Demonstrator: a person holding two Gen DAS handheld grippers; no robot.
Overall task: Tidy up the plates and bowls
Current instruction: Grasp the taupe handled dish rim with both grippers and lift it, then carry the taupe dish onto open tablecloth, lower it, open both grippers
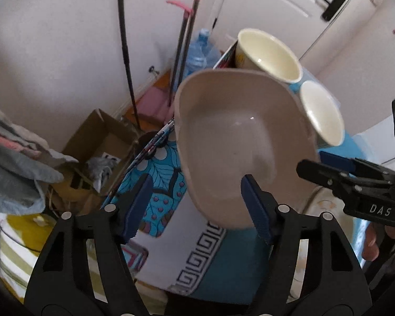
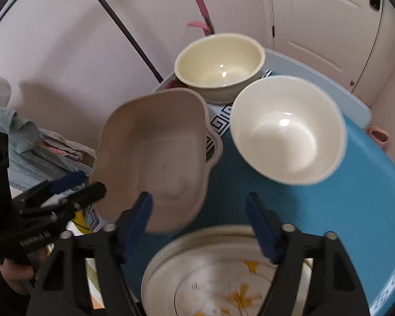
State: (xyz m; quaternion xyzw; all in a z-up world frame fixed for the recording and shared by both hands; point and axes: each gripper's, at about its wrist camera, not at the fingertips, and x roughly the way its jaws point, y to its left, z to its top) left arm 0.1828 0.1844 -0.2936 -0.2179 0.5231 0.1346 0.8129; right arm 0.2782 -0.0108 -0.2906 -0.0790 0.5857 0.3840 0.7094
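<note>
A beige squarish dish (image 1: 234,137) hangs tilted in the air over the table. My right gripper (image 1: 326,167) is shut on its right rim. My left gripper (image 1: 194,205) is open below the dish, one finger in front of it. In the right wrist view the dish (image 2: 155,155) is at left; the left gripper (image 2: 73,187) pinches its lower left rim and the right gripper (image 2: 200,223) looks open below it. A cream bowl (image 2: 218,65) and a white bowl (image 2: 287,129) stand behind. A flowered plate stack (image 2: 223,276) lies below.
A blue patterned cloth (image 2: 342,210) covers the table. Left of the table are a cardboard box (image 1: 100,142), clothes (image 1: 13,163), a water bottle (image 1: 200,52) and mop handles (image 1: 189,26). A white door (image 2: 316,21) is behind.
</note>
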